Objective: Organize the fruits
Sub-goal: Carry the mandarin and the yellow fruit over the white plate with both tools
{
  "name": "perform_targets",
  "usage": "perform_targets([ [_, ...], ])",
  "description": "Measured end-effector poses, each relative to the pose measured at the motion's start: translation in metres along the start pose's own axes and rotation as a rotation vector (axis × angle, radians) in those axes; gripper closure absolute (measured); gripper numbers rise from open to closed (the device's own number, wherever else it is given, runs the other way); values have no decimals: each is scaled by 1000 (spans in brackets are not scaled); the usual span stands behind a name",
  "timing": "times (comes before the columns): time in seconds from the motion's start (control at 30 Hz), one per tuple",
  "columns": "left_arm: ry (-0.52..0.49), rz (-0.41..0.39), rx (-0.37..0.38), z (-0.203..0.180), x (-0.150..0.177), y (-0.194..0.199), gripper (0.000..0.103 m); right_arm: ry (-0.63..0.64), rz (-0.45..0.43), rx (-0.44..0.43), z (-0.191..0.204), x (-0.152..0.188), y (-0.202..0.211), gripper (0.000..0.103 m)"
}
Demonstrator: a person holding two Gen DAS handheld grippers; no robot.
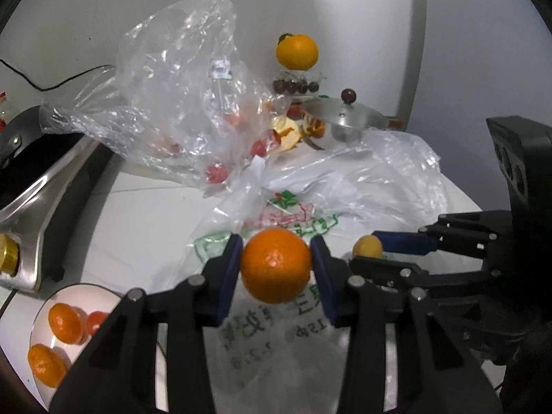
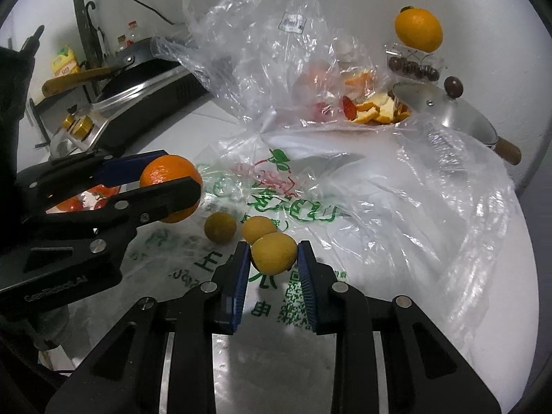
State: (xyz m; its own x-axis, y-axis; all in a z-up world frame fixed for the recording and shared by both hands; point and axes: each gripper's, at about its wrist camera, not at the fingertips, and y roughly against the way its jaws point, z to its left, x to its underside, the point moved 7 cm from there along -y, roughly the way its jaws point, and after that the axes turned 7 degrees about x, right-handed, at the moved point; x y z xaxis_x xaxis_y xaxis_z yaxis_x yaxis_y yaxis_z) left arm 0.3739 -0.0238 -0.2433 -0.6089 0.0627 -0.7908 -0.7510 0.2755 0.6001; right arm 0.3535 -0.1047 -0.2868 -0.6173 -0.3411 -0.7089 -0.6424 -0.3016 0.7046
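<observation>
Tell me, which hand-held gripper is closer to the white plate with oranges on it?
Left. The left hand-held gripper, gripping an orange, is right beside the plate. The right hand-held gripper is farther away, over the printed bag.

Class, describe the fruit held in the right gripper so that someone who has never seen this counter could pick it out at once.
Find the white printed plastic bag spread flat on the counter. At its near edge, the right gripper is shut on a small yellow fruit. Two similar yellow fruits lie loose just behind it, and the left gripper holds a bigger, deep-orange one.

Dim, cool indoor light; soft focus, fisheye bending and black vignette at the edges.
</observation>
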Motion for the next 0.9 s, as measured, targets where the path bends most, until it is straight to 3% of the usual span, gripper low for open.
perform_targets([
  [0.9, -21, -67, -11, 9, 31, 87, 62, 23, -67, 41, 61, 3, 57, 73],
])
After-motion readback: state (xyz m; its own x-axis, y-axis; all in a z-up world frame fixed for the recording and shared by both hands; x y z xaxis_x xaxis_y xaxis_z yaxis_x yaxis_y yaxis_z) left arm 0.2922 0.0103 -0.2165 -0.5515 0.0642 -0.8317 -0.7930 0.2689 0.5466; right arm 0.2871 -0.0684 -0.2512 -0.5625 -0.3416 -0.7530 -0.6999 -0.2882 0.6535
